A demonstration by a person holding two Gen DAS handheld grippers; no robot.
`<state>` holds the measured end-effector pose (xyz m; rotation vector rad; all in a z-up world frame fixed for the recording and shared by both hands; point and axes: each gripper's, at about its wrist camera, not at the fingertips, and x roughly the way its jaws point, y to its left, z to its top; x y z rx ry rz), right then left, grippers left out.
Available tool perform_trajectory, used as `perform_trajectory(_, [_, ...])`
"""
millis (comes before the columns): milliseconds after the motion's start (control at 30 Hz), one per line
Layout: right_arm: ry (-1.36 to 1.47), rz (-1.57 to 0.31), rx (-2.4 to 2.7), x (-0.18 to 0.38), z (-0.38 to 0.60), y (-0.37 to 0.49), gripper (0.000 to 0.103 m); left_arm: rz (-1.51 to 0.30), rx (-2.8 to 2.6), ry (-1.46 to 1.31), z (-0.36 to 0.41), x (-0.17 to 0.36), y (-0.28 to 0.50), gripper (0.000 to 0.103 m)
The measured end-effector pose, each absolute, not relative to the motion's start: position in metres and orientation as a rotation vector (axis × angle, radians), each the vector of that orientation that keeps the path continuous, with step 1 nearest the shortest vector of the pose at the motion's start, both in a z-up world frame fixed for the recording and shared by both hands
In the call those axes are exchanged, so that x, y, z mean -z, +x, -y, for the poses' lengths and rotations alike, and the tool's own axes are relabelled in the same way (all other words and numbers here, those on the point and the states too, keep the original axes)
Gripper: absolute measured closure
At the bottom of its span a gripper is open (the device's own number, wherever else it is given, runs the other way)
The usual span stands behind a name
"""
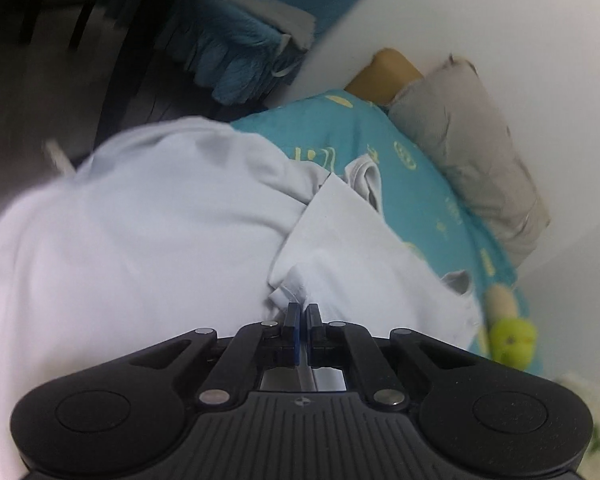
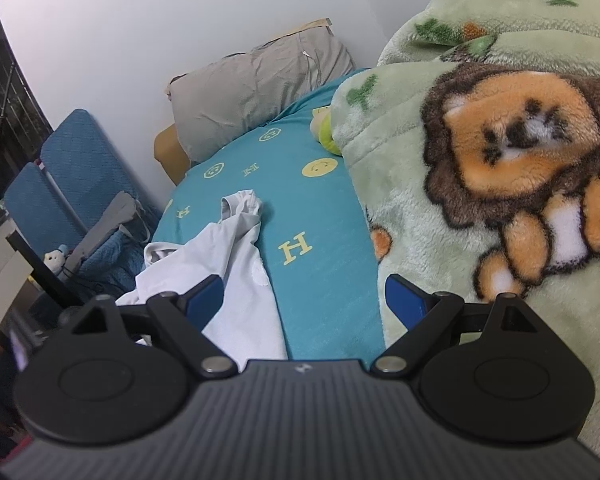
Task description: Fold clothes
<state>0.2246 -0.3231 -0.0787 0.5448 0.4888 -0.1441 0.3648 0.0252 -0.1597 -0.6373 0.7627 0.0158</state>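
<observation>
A fold of the white shirt (image 1: 148,216) is pinched between the closed fingers of the left gripper (image 1: 303,312). The shirt is spread over the near left part of the teal sheet (image 2: 320,248), its collar (image 2: 240,204) toward the far grey pillow (image 2: 256,84). The right gripper (image 2: 304,292) is held wide open above sheet and shirt, nothing gripped, with the lion blanket (image 2: 500,152) just to its right.
</observation>
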Motion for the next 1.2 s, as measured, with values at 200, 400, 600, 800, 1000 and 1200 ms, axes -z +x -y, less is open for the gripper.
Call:
perform_trajectory(200, [0.472, -0.547, 0.054, 0.084, 0.308, 0.226, 0.014, -0.782, 0.033, -0.407, -0.025, 0.11, 0.312, 0.056])
perform_trajectory(400, [0.408, -0.506, -0.036, 0.067, 0.292, 0.201, 0.014, -0.734, 0.075, -0.209, -0.034, 0.063, 0.182, 0.039])
perform_trajectory(600, [0.409, -0.473, -0.057, 0.035, 0.29, 0.156, 0.014, -0.655, 0.143, -0.263, -0.041, 0.036, 0.089, 0.027])
perform_trajectory(800, [0.402, -0.45, -0.04, 0.008, 0.304, 0.097, 0.014, -0.72, 0.296, -0.321, -0.026, 0.062, 0.055, 0.027])
perform_trajectory(1000, [0.457, -0.436, 0.056, 0.015, 0.324, 0.057, 0.014, -0.802, 0.493, -0.329, 0.014, 0.085, 0.057, 0.031])
perform_trajectory(1200, [0.501, -0.396, 0.107, 0.02, 0.339, 0.067, 0.014, -0.941, 0.622, -0.428, 0.059, 0.112, 0.073, 0.04])
